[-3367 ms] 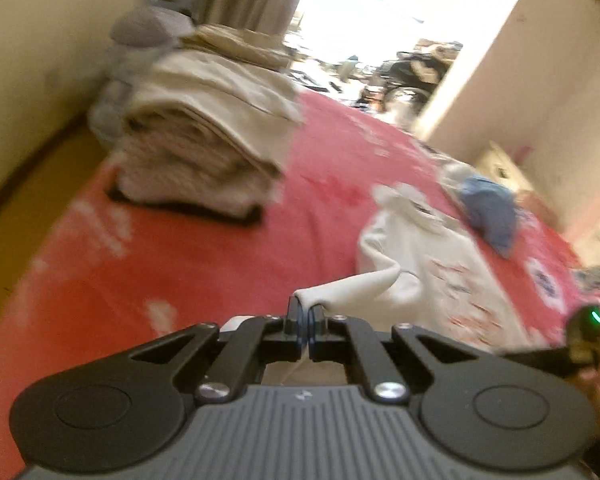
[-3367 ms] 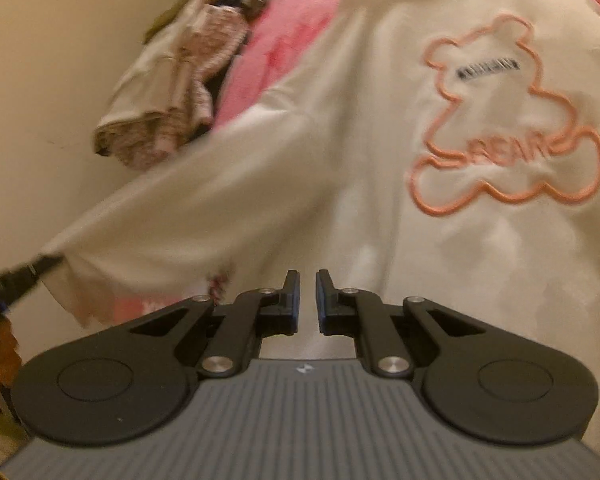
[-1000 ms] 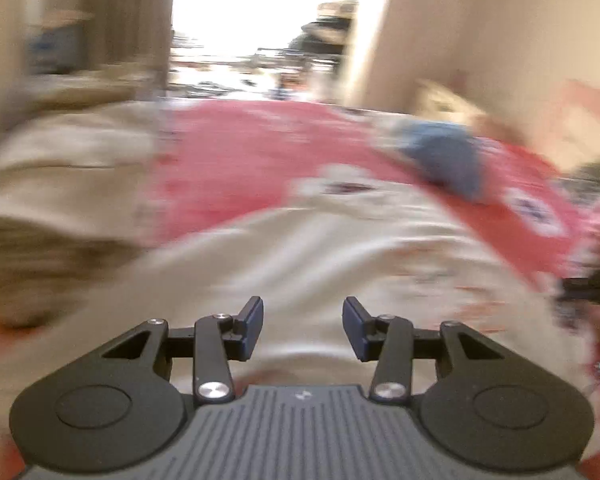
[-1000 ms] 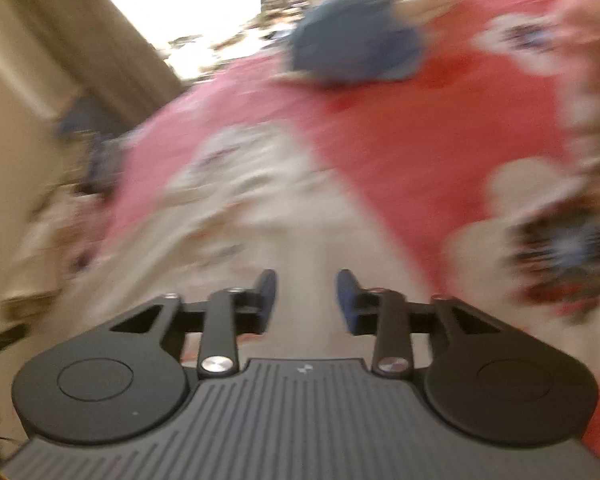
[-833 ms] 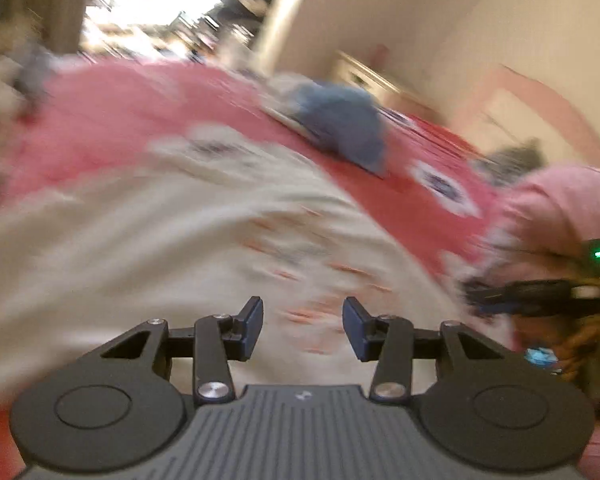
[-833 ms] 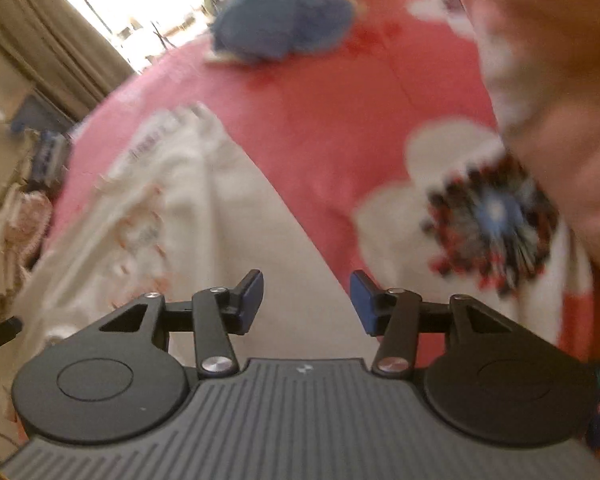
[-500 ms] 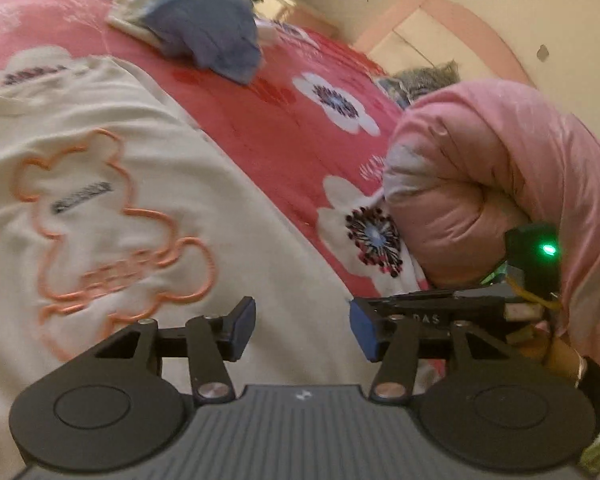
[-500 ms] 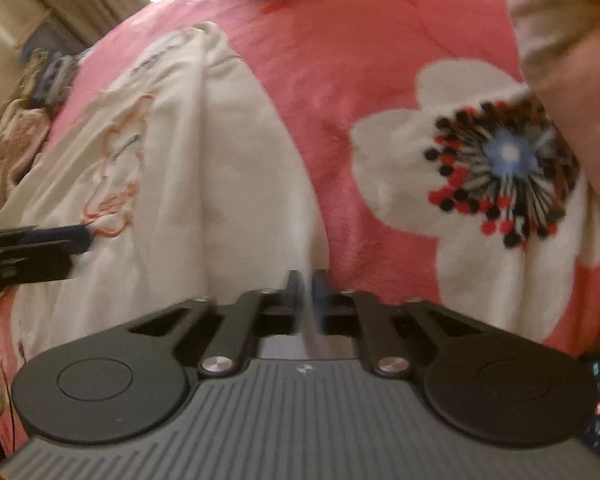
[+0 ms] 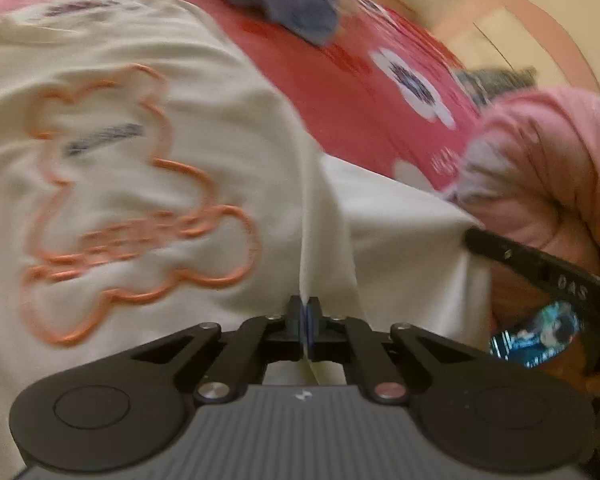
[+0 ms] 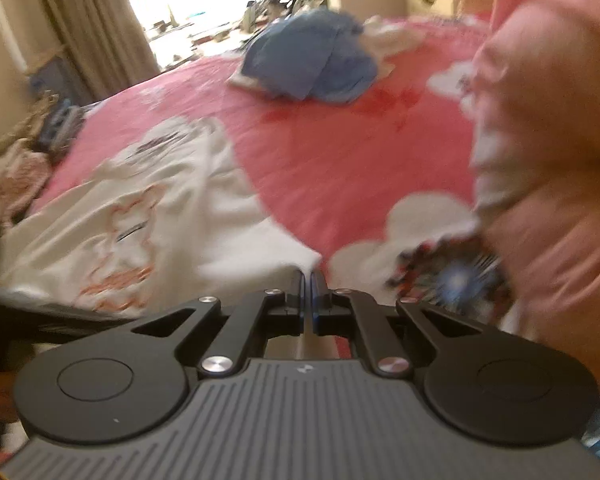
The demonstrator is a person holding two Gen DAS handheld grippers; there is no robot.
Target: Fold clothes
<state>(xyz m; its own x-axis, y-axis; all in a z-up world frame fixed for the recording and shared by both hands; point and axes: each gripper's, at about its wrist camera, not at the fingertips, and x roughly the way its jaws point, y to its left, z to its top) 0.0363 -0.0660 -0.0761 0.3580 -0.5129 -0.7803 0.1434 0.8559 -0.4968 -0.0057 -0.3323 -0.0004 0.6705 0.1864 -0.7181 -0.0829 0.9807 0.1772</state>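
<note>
Left gripper [image 9: 305,307]: its jaws were seen together, clamped on a raised ridge of the cream shirt's cloth; they had just been closing, with that cloth between them.
Right gripper [image 10: 308,280]: its jaws were seen pressed together on the lower corner of the cream shirt; a thin strip of pale cloth was seen between the pads.
Cream shirt [image 9: 148,184]: it was spread flat on the red bedspread, with an orange bear outline on the chest. Its collar was turned away from both grippers.
Shirt edges: in the left wrist view the right side edge ran from the collar down toward the right gripper's finger [image 9: 540,268], which touched the cloth there. In the right wrist view the hem corner [image 10: 300,258] was lifted a little from the bed.
Red bedspread [image 10: 332,168]: a wide bare part with white flowers was seen to the right of the shirt and beyond it.
Blue garment [image 10: 312,60]: it was heaped at the far part of the bed, well apart from the shirt.
Pink quilt [image 9: 560,168]: it was rolled up at the right side, just beside the shirt's lower corner, so the room there was narrow.
Pile of clothes [image 10: 16,176]: it was seen at the left edge of the bed, blurred.
</note>
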